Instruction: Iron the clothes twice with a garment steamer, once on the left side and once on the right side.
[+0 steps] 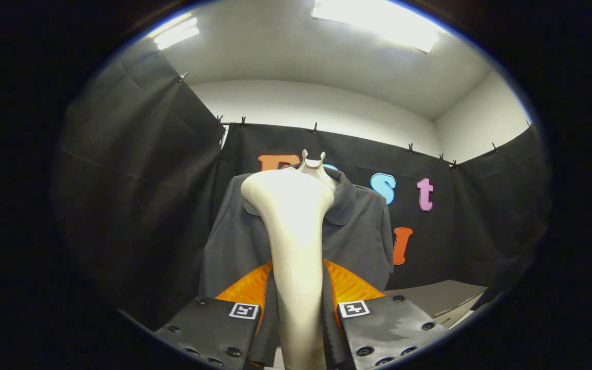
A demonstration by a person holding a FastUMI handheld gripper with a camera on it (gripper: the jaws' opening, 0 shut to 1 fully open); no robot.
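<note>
So the gripper [298, 313] is clamped around the handle of the garment steamer [296, 241], one finger [214, 326] pressing in on each side of it. The steamer is a smooth, glossy cream-white thing, and its handle comes straight up between the fingers like a thick stalk. It's narrowest about where the fingers grab it, then it flares out toward the top into a wide, rounded head that's tipped a bit to the left. You can see soft light reflections running down the plastic, so it's pretty shiny. No markings or buttons that I can make out on the side facing the camera.

Right beyond the steamer is the shirt [363, 231], a dark grey collared one, hanging front-on against the booth's black cloth wall [136, 195]. The steamer head sits in front of the upper chest and collar area, covering the middle of the shirt, though I can't tell if it's actually touching the fabric or just close. The collar peeks out on both sides of the head, and a pale hanger top [314, 167] with little prongs pokes up above it.

Off past the right finger there's a grey table surface [450, 295]. Overhead, white ceiling with bright light panels [378, 23].
</note>
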